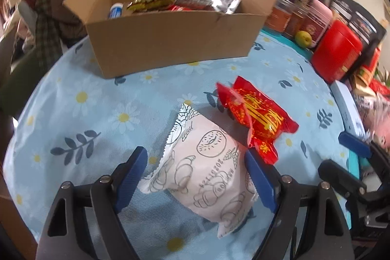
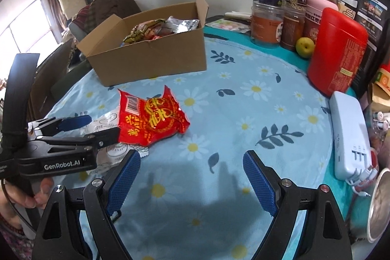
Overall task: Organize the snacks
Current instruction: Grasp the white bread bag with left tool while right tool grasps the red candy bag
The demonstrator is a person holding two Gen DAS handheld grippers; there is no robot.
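Observation:
A white snack packet (image 1: pixel 207 169) with line drawings lies on the blue daisy tablecloth (image 1: pixel 97 113), between the wide-apart fingers of my open left gripper (image 1: pixel 195 155). The right finger's pad (image 1: pixel 258 177) is at the packet's edge; the left pad stands apart. A red and gold snack packet (image 1: pixel 256 113) lies just beyond it and partly over it, and shows in the right wrist view (image 2: pixel 151 116). An open cardboard box (image 1: pixel 170 40) holding several snack bags stands behind. My right gripper (image 2: pixel 191 162) is open and empty over bare cloth, to the right of the left gripper (image 2: pixel 80 126).
Jars (image 2: pixel 280 4), a green apple (image 2: pixel 304 46), a red canister (image 2: pixel 338 52) and a dark bag (image 2: pixel 360 11) line the table's right back. A white power strip case (image 2: pixel 351 133) and a metal tin (image 2: pixel 380 206) sit at the right edge. Clothes are piled on a chair (image 1: pixel 53 6) at left.

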